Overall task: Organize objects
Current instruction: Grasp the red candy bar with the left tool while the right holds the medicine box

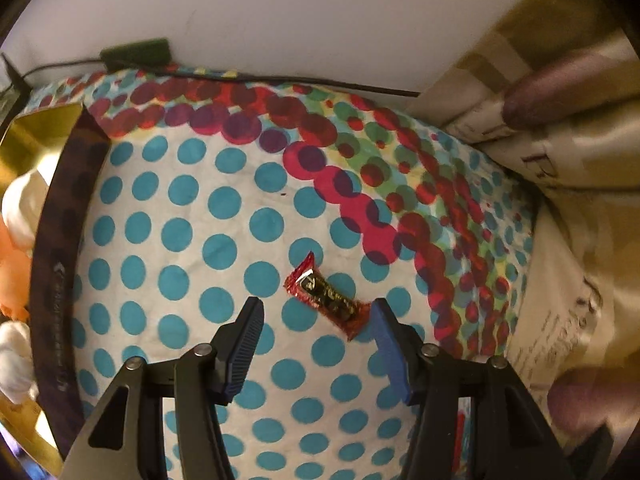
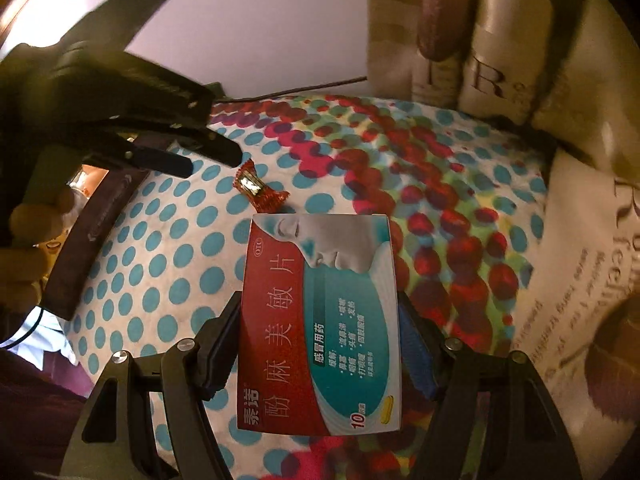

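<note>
A small candy in a red wrapper (image 1: 325, 301) lies on the dotted cloth (image 1: 180, 220). My left gripper (image 1: 317, 306) points down over it, open, with the candy between its tips and one wrapper end close to the right finger. The right wrist view shows the same candy (image 2: 261, 192) just beyond the left gripper (image 2: 212, 162), which a hand (image 2: 28, 224) holds. My right gripper (image 2: 320, 306) is shut on a red, teal and white medicine box (image 2: 320, 320), with both pads pressed against its long sides and the box held above the cloth.
A dark box with a gold lining (image 1: 60, 240) stands at the left edge and holds white and orange items. Beige printed cushions (image 1: 560, 200) crowd the right side. A black adapter (image 1: 136, 54) and its cable run along the back by the white wall.
</note>
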A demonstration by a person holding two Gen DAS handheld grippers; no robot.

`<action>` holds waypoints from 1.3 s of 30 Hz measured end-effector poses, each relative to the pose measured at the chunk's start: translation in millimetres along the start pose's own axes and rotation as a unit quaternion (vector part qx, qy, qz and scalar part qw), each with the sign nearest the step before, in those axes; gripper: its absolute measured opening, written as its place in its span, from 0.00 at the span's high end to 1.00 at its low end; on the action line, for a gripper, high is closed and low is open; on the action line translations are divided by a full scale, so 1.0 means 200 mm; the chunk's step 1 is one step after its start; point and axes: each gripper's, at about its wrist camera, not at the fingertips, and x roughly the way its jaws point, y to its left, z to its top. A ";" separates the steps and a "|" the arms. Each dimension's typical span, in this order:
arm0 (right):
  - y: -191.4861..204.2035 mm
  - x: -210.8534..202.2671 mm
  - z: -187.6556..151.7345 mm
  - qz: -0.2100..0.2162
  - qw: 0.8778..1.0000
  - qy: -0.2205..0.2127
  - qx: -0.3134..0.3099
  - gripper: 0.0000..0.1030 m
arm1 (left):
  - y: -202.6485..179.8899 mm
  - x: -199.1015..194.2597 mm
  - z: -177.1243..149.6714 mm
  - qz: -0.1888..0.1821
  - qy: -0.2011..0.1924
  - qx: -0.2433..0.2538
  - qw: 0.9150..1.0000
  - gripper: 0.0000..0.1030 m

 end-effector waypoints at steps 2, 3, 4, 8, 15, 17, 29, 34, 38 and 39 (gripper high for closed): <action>-0.02 -0.01 -0.02 -0.003 1.000 -0.001 0.007 0.34 | -0.01 0.04 0.02 0.000 0.007 -0.024 1.000 0.45; -0.03 -0.01 -0.02 -0.003 1.000 0.000 0.012 0.34 | -0.01 0.05 0.02 0.007 0.012 -0.036 0.999 0.45; -0.03 -0.02 -0.03 -0.003 1.000 0.000 0.016 0.34 | -0.01 0.07 0.02 0.010 0.016 -0.045 0.999 0.45; -0.05 -0.02 -0.04 -0.004 1.000 0.001 0.025 0.34 | -0.01 0.12 0.03 0.019 0.029 -0.083 0.996 0.45; -0.07 -0.02 -0.04 0.000 1.000 0.001 0.029 0.34 | 0.01 0.17 0.05 0.034 0.040 -0.125 0.991 0.45; -0.06 -0.03 -0.04 0.001 1.000 0.000 0.029 0.34 | 0.02 0.19 0.05 0.035 0.046 -0.136 0.989 0.45; -0.07 -0.06 -0.04 0.001 0.999 -0.015 0.049 0.34 | 0.00 0.19 0.04 0.048 0.034 -0.132 0.989 0.54; -0.08 -0.07 -0.05 0.000 0.998 -0.016 0.060 0.34 | -0.02 0.18 0.05 0.048 0.033 -0.111 0.992 0.78; -0.09 -0.07 -0.05 0.001 0.998 -0.017 0.060 0.34 | -0.02 0.18 0.05 0.035 0.039 -0.096 0.994 0.82; -0.09 -0.08 -0.05 0.000 0.998 -0.017 0.060 0.34 | -0.02 0.17 0.04 0.037 0.037 -0.091 0.994 0.82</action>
